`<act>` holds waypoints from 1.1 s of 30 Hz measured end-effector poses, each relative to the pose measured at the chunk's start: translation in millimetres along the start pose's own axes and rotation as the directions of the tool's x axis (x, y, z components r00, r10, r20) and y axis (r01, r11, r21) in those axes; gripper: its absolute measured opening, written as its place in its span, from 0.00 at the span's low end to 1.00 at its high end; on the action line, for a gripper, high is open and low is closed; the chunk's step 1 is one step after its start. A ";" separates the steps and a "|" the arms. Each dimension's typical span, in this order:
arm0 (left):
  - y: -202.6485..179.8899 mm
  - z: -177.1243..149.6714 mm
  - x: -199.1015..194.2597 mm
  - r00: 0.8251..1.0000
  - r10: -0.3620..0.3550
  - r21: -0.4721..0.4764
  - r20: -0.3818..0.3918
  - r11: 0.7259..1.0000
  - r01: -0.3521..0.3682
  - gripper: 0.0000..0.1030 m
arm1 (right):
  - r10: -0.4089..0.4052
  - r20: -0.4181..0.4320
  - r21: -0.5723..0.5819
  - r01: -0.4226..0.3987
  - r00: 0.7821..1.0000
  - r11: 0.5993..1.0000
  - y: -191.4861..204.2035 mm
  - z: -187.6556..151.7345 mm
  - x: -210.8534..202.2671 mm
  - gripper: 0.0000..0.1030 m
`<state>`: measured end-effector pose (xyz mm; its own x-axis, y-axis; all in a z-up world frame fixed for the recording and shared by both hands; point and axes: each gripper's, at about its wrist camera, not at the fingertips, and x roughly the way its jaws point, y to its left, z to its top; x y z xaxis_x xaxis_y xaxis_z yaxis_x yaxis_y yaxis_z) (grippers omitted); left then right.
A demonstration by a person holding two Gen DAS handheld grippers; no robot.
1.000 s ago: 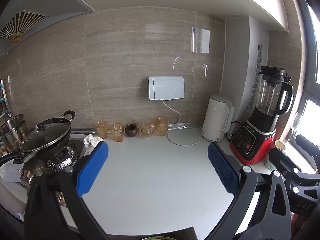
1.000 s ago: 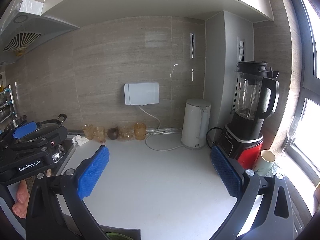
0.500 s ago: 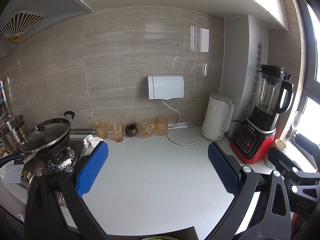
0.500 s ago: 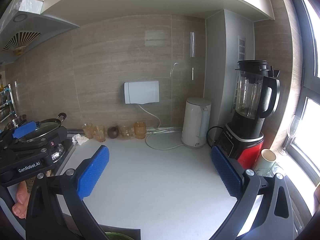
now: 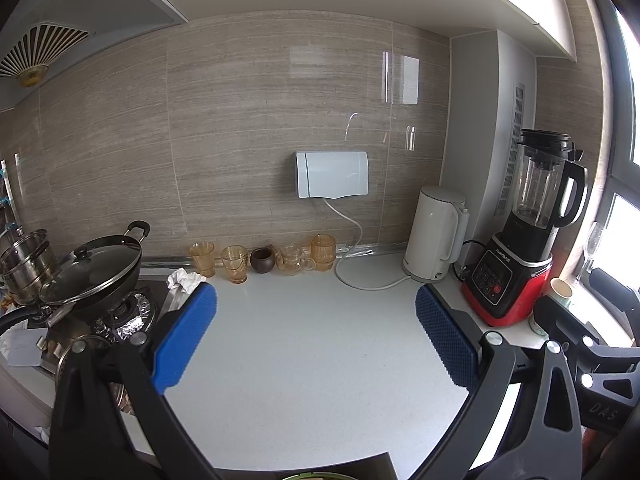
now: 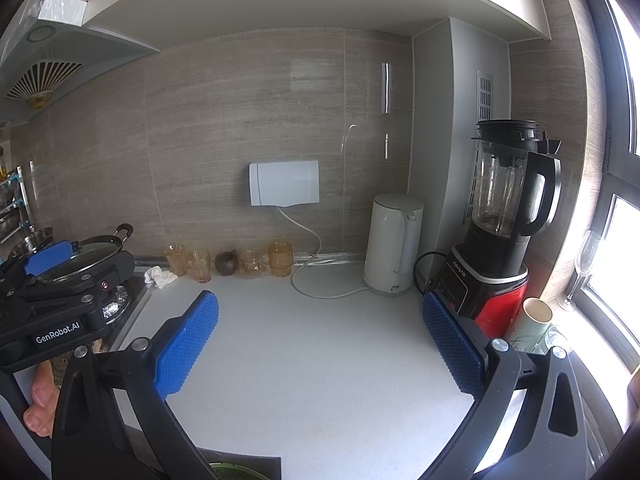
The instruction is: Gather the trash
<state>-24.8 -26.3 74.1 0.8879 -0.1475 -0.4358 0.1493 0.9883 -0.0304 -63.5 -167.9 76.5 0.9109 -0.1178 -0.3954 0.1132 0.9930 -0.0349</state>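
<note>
Both grippers, left gripper (image 5: pixel 316 338) and right gripper (image 6: pixel 320 340), are hovering wide open over the white table (image 5: pixel 304 360); I'm eyeing the crumpled white tissue (image 5: pixel 185 279) lying far-left beside the stove.

Daylight is admitted from the window (image 6: pixel 616 240) right of the jaws, where the panes are blown out to white in both views. The table (image 5: pixel 312 344) ahead of the jaws is evenly lit, with soft shadows. Window reflections are shown on the glossy wall tiles (image 5: pixel 248 140). Straight lines are bowed by the fisheye, and the corners are vignetted black.
</note>
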 end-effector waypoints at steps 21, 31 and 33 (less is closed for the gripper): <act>1.2 -2.0 2.2 1.000 0.014 0.002 0.002 1.000 -0.014 0.93 | 0.004 -0.004 0.000 -0.004 1.000 1.000 -0.7 -1.0 1.3 0.98; 0.1 -6.9 3.2 0.998 0.060 0.020 0.021 0.998 -0.060 0.93 | 0.006 -0.016 -0.003 -0.006 1.000 1.000 -0.8 -4.1 5.0 0.98; -0.7 -6.9 3.2 0.997 0.072 0.021 0.027 0.997 -0.072 0.93 | 0.007 -0.019 -0.004 -0.007 1.000 1.000 -0.2 -4.5 5.7 0.98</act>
<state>-25.1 -27.2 66.6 0.9077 -0.0773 -0.4123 0.0940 0.9954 0.0203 -60.2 -168.7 70.1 0.9040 -0.1110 -0.4130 0.1057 0.9938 -0.0357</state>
